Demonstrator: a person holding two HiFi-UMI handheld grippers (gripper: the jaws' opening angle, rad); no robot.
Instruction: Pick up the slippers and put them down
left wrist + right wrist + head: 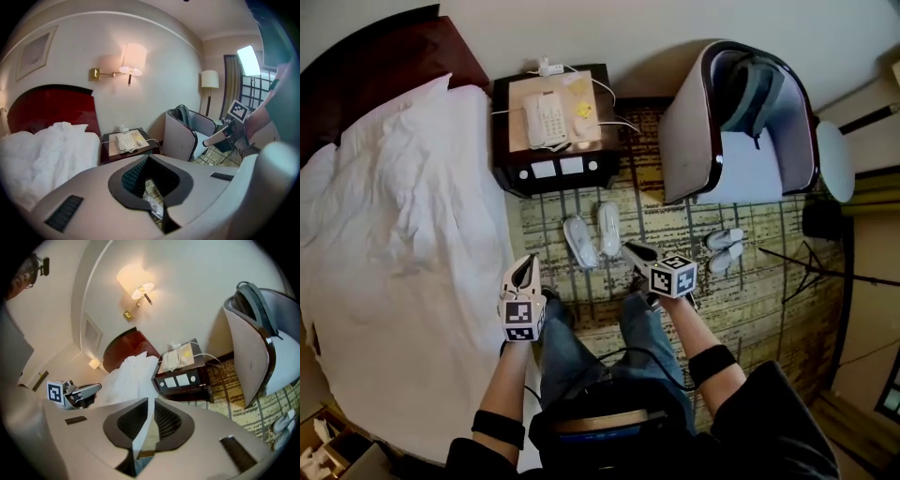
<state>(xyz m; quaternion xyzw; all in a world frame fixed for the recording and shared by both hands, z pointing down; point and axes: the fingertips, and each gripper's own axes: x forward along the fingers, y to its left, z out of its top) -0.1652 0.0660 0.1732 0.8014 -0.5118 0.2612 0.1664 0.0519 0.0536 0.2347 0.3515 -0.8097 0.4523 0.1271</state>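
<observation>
While slippers lie untouched, all fingers closed, empty.

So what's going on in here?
A person stands by the white bed holding a two-jaw gripper in each hand. The left gripper and right gripper both have their jaws together and carry nothing. Two white slippers lie side by side on the patterned carpet before the dark nightstand; another white pair sits by the grey armchair.
</observation>
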